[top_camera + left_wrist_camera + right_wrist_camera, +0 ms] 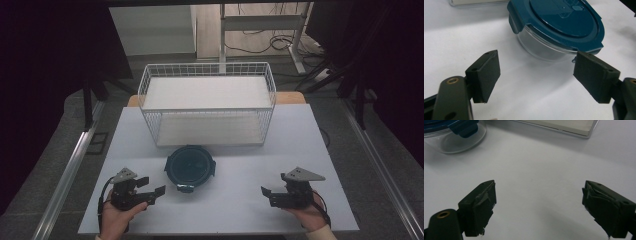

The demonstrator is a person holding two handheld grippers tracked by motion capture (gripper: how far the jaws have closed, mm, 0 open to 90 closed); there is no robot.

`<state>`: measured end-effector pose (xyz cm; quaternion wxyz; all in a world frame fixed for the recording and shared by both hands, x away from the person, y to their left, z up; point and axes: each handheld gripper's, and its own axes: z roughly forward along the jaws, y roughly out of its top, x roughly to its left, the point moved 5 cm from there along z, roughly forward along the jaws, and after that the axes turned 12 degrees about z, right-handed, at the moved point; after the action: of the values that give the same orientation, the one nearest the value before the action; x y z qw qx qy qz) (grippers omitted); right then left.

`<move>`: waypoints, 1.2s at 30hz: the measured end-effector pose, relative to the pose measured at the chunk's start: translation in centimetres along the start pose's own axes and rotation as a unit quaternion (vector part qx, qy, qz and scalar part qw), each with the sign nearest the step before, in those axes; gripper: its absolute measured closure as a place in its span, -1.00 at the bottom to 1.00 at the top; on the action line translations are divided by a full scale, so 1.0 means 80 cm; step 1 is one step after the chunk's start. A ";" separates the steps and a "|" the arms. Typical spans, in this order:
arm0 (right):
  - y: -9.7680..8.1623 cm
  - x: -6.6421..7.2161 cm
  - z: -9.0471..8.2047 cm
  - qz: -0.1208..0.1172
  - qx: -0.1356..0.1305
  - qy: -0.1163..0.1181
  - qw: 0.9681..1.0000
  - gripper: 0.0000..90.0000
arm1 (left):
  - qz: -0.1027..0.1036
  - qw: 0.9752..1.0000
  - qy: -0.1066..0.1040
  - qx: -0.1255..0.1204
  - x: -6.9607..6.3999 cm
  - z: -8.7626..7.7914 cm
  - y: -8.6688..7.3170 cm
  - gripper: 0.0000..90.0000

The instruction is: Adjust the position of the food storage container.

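Observation:
A round clear glass container with a dark blue clip-on lid (189, 166) stands on the white table (240, 210), just in front of the wire basket (207, 102). My left gripper (151, 186) rests low at the front left, open and empty, its jaws pointing towards the container. In the left gripper view the container (556, 25) sits close ahead, just beyond the open left gripper (537, 65). My right gripper (268, 196) is at the front right, open and empty, well clear of the container. The right gripper view has the container (454, 137) at top left, beyond the open right gripper (537, 192).
The white wire basket has a pale board on its floor and takes up the table's back half; its base edge (564, 126) is visible in the right gripper view. Metal rails (70, 170) flank the table. A desk frame and cables (280, 42) lie on the floor behind.

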<state>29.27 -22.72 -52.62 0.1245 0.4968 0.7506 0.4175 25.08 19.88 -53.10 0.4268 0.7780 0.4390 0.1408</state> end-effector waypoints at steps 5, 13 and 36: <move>0.000 -0.001 -0.006 -0.004 -0.002 -0.001 1.000 -0.69 | -0.001 1.000 0.006 0.001 0.001 -0.001 -0.002 -0.53; 0.001 0.000 -0.014 0.009 -0.009 -0.005 1.000 -0.62 | 0.004 1.000 0.000 -0.004 0.000 -0.006 -0.002 -0.52; 0.000 -0.008 -0.019 0.016 -0.009 -0.011 1.000 -0.52 | 0.002 1.000 0.007 -0.018 0.007 -0.021 0.023 -0.39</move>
<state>28.69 -24.03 -51.84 0.1309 0.5123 0.7373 0.4205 25.43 20.77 -50.74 0.4376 0.7699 0.4378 0.1554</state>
